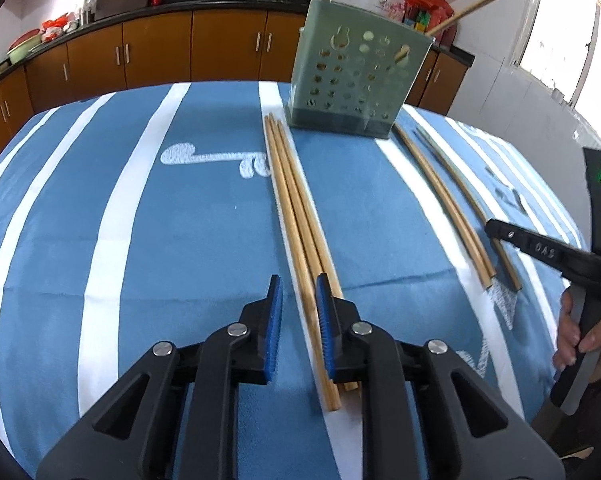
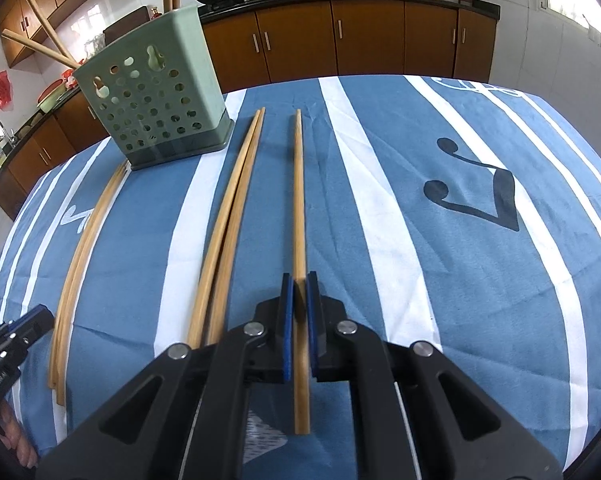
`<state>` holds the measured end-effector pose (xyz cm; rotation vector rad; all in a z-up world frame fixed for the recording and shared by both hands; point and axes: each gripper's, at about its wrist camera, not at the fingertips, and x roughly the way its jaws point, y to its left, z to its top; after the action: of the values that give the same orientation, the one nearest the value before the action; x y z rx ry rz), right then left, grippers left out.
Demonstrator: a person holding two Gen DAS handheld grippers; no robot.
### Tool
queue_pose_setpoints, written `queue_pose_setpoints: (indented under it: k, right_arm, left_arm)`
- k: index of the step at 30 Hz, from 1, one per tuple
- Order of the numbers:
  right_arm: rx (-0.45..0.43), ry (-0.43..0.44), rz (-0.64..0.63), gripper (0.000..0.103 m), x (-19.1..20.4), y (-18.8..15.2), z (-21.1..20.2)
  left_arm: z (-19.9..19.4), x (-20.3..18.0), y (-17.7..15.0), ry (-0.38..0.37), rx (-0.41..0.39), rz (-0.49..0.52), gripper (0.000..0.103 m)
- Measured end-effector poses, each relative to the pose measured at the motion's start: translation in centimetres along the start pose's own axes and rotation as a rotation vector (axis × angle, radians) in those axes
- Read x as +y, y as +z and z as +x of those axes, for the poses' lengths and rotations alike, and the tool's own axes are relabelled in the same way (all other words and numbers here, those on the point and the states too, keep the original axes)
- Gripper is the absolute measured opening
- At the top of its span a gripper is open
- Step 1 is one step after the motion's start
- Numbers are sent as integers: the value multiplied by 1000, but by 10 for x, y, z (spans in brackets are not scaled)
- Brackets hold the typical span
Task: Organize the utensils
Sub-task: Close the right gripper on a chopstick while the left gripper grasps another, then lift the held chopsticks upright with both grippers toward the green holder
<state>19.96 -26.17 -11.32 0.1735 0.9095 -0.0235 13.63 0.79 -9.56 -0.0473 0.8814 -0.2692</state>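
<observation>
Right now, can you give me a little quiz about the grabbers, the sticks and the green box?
1. True or false: the left gripper is shut.
2. What is the right gripper clamping? A) a single light-brown wooden chopstick B) a metal spoon C) a plastic fork
3. Fill in: the pale green plastic holder with round holes stands on a blue tablecloth with ___ stripes.
Key: 1 false; 2 A; 3 white.
</observation>
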Motion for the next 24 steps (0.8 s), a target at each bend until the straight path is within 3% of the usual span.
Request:
queue_pose_setpoints:
  k: [10,13,18,24]
  right_arm:
    - [-3,-5,-32,11,4,-4,-4]
    - [-5,-3,-42,13,5,-6,-4]
    - [-19,-13,-53,8,1,-5,-4]
    - [-33,-43,-14,8,-14,2,0]
  left_arm:
    - [6,-2,2,79,-3,6,15]
    - [8,-1,4,117,-7,3,7]
    - [6,26,9,168,-15,-61,7]
    - [1,59,13,151,-19,-155,7]
